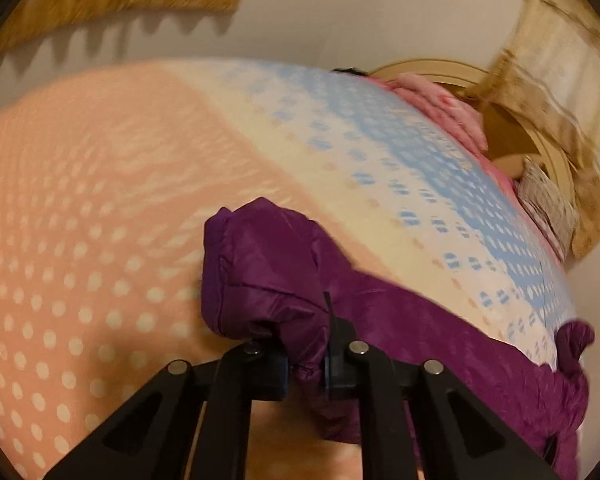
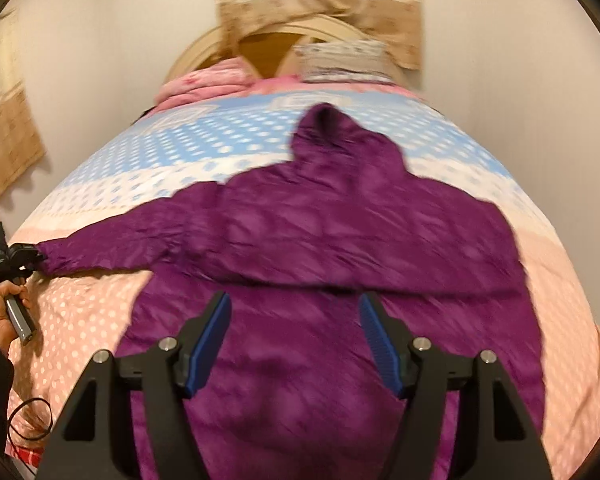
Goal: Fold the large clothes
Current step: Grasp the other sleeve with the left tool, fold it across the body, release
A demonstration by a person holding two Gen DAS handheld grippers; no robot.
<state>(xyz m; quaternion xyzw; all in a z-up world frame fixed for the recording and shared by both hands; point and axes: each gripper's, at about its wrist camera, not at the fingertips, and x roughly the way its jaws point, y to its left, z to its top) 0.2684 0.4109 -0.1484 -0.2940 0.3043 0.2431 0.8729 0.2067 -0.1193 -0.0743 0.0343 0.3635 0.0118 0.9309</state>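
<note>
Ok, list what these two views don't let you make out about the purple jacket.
- Jacket hem: right wrist view, cut off by the bottom edge and the right gripper.
- Cuff in the left gripper: left wrist view, hidden between the fingers.
- Fabric detail, zipper: both views, motion blur.

jacket [image 2: 340, 240] hem cut off below | bedspread [image 1: 100, 200] dots motion-blurred

My left gripper [image 1: 306, 364] is pinched closed, its pads nearly together with purple cuff fabric caught between them. From the right wrist view I see it out at the far left, my left hand [image 2: 2, 312] wrapped around its handle. My right gripper [image 2: 294, 340] hovers with blue pads [image 2: 210, 344] spread wide.
</note>
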